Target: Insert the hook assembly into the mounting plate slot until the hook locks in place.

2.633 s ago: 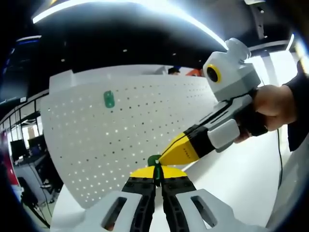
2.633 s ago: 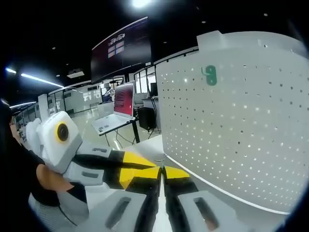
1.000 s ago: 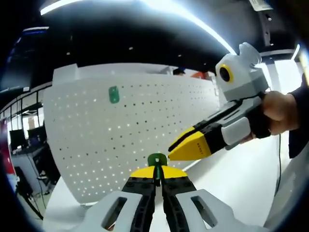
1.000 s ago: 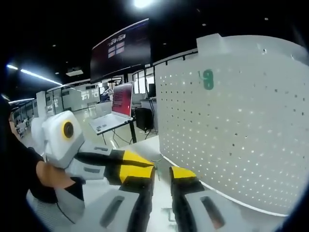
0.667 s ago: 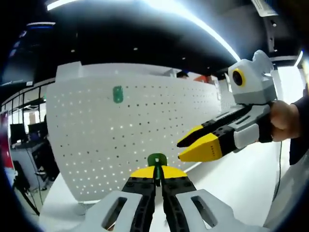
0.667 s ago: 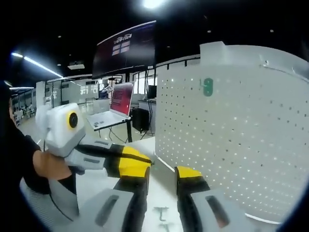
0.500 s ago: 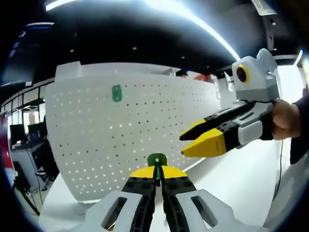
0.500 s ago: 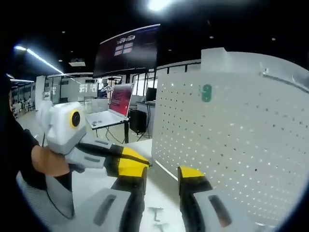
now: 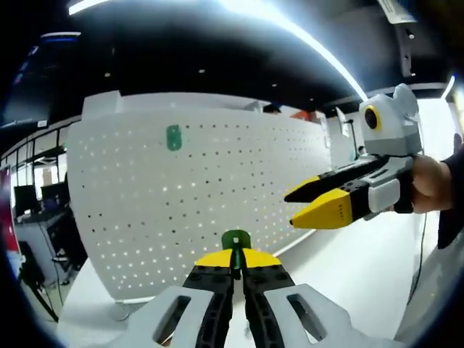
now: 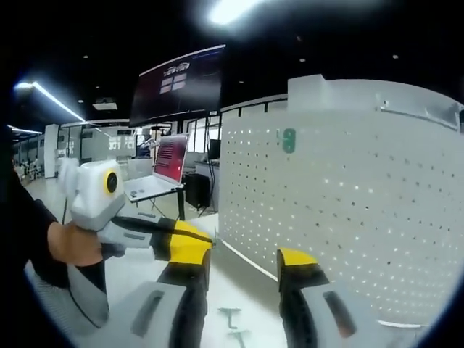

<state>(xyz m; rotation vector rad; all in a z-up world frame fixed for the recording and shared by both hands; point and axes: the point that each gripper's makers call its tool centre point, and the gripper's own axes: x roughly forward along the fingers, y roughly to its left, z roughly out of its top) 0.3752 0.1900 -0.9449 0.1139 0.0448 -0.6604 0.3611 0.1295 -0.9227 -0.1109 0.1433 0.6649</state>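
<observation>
White pegboard [image 9: 217, 196] stands ahead. Left gripper [image 9: 233, 262] pinches the green hook [image 9: 235, 241]; right gripper [image 10: 243, 270] is open, empty. Next: push the hook into a hole.

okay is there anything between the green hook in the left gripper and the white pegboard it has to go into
Nothing visible blocks it. The left gripper is shut on the green hook, and the pegboard stands straight ahead with open space between. The right gripper, open, is off to the side, clear of that path.
</observation>
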